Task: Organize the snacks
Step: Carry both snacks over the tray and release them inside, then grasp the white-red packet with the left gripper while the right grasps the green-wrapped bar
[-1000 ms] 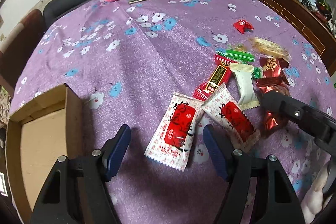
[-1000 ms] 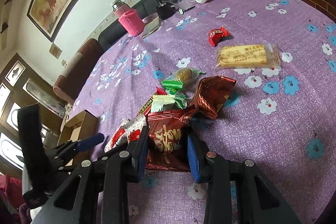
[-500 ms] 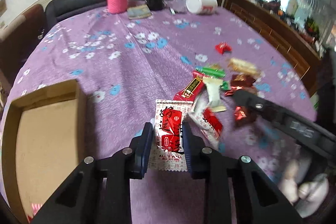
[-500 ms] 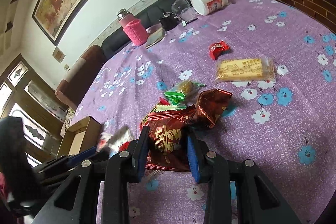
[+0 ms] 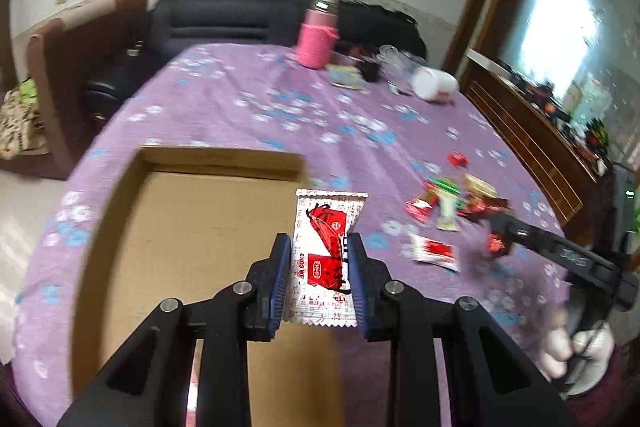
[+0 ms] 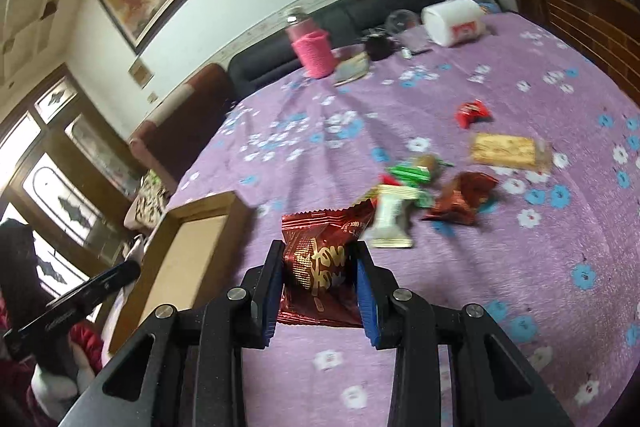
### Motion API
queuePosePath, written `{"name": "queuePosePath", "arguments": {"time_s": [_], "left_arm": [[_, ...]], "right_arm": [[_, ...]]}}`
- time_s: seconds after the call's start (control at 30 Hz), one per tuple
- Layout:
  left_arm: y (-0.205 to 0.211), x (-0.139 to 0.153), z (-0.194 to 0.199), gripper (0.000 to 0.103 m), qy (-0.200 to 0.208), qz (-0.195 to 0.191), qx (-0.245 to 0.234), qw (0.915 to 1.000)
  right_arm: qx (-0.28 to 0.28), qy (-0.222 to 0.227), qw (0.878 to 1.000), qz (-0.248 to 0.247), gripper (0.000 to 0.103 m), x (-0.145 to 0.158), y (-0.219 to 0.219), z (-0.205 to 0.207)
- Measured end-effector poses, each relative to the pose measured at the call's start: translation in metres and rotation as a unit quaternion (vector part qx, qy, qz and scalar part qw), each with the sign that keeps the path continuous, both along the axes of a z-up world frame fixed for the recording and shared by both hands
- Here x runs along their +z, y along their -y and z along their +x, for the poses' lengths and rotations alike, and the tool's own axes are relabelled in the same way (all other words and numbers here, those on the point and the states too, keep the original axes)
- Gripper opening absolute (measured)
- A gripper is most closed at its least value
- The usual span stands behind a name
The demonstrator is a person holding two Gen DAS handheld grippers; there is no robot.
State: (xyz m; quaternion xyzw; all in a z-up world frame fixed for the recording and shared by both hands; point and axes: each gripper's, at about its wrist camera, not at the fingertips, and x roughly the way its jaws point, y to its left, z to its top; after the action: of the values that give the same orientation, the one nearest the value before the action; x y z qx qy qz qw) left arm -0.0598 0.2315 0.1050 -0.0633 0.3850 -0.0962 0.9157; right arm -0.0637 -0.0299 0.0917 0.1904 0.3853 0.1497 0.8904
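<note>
My left gripper (image 5: 319, 259) is shut on a white-and-red snack packet (image 5: 326, 251) and holds it in the air over the right edge of the open cardboard box (image 5: 188, 227). My right gripper (image 6: 316, 275) is shut on a dark red foil snack packet (image 6: 320, 259), lifted above the purple floral tablecloth (image 6: 500, 267). The box also shows at the left in the right wrist view (image 6: 192, 247). Loose snacks lie in a pile (image 6: 416, 191) ahead of the right gripper. The right gripper also shows at the right of the left wrist view (image 5: 500, 239).
A second white-and-red packet (image 5: 434, 251) lies on the cloth. A yellow biscuit pack (image 6: 506, 151) and a small red candy (image 6: 472, 113) lie farther right. A pink bottle (image 6: 312, 47), a white jar on its side (image 6: 456, 21) and small items stand at the far edge.
The left gripper closed on the white-and-red packet, lifted it and carried it left over the box. The right gripper lifted the dark red packet off the pile toward the box.
</note>
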Motion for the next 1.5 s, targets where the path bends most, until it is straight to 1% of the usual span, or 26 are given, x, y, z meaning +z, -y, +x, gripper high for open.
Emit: {"name": "queuePosePath", "arguments": {"time_s": [0.1, 0.2, 0.33, 0.43, 0.57, 0.73, 0.9, 1.07, 1.13, 1.2, 1.3, 1.33, 1.37, 1.4, 1.43, 1.47, 1.5], "left_arm": [[-0.032, -0.006, 0.001, 0.027, -0.007, 0.002, 0.030, 0.9995], [-0.060, -0.016, -0.001, 0.027, -0.012, 0.001, 0.056, 0.9983], [-0.092, -0.028, -0.002, 0.027, -0.025, -0.012, 0.086, 0.9959], [-0.113, -0.034, -0.001, 0.027, -0.037, -0.025, 0.108, 0.9932], [-0.125, -0.038, 0.004, 0.028, -0.046, -0.017, 0.120, 0.9916], [-0.136, -0.049, 0.017, 0.028, -0.063, -0.015, 0.129, 0.9895], [-0.137, -0.056, 0.023, 0.028, -0.072, -0.018, 0.128, 0.9890], [-0.137, -0.058, 0.022, 0.029, -0.077, -0.017, 0.132, 0.9881], [-0.137, -0.058, 0.020, 0.032, -0.075, -0.021, 0.136, 0.9876], [-0.137, -0.054, 0.017, 0.042, -0.071, -0.029, 0.139, 0.9873], [-0.133, -0.043, 0.009, 0.046, -0.053, -0.022, 0.140, 0.9884], [-0.130, -0.036, 0.004, 0.047, -0.043, -0.013, 0.141, 0.9889], [-0.127, -0.031, -0.001, 0.051, -0.035, -0.005, 0.145, 0.9888], [-0.123, -0.025, -0.005, 0.057, -0.026, 0.006, 0.150, 0.9883], [-0.118, -0.018, -0.011, 0.059, -0.012, 0.023, 0.158, 0.9871], [-0.111, -0.010, -0.018, 0.065, 0.002, 0.044, 0.169, 0.9847], [-0.104, -0.004, -0.023, 0.075, 0.012, 0.062, 0.179, 0.9818]], "right_arm": [[0.030, 0.004, 1.000, 0.006, 0.036, 0.013, -0.026, -0.004], [0.068, -0.003, 0.998, 0.012, 0.036, 0.017, -0.060, 0.000], [0.120, -0.025, 0.992, 0.021, 0.036, 0.011, -0.110, 0.009], [0.146, -0.039, 0.988, 0.025, 0.036, 0.006, -0.140, 0.017], [0.186, -0.059, 0.981, 0.018, 0.036, -0.005, -0.185, 0.030], [0.221, -0.083, 0.972, -0.011, 0.037, -0.023, -0.230, 0.040], [0.232, -0.089, 0.967, -0.047, 0.037, -0.039, -0.256, 0.047], [0.232, -0.099, 0.966, -0.058, 0.038, -0.050, -0.264, 0.050], [0.230, -0.103, 0.966, -0.054, 0.039, -0.052, -0.264, 0.051], [0.227, -0.103, 0.967, -0.050, 0.043, -0.050, -0.263, 0.049], [0.224, -0.089, 0.969, -0.050, 0.043, -0.041, -0.257, 0.043], [0.222, -0.083, 0.970, -0.050, 0.043, -0.037, -0.254, 0.041], [0.220, -0.075, 0.972, -0.046, 0.043, -0.031, -0.248, 0.038], [0.218, -0.070, 0.973, -0.041, 0.043, -0.027, -0.244, 0.036], [0.215, -0.064, 0.974, -0.037, 0.043, -0.023, -0.239, 0.033], [0.210, -0.055, 0.976, -0.034, 0.043, -0.018, -0.231, 0.029], [0.205, -0.047, 0.977, -0.033, 0.044, -0.013, -0.223, 0.026]]}}
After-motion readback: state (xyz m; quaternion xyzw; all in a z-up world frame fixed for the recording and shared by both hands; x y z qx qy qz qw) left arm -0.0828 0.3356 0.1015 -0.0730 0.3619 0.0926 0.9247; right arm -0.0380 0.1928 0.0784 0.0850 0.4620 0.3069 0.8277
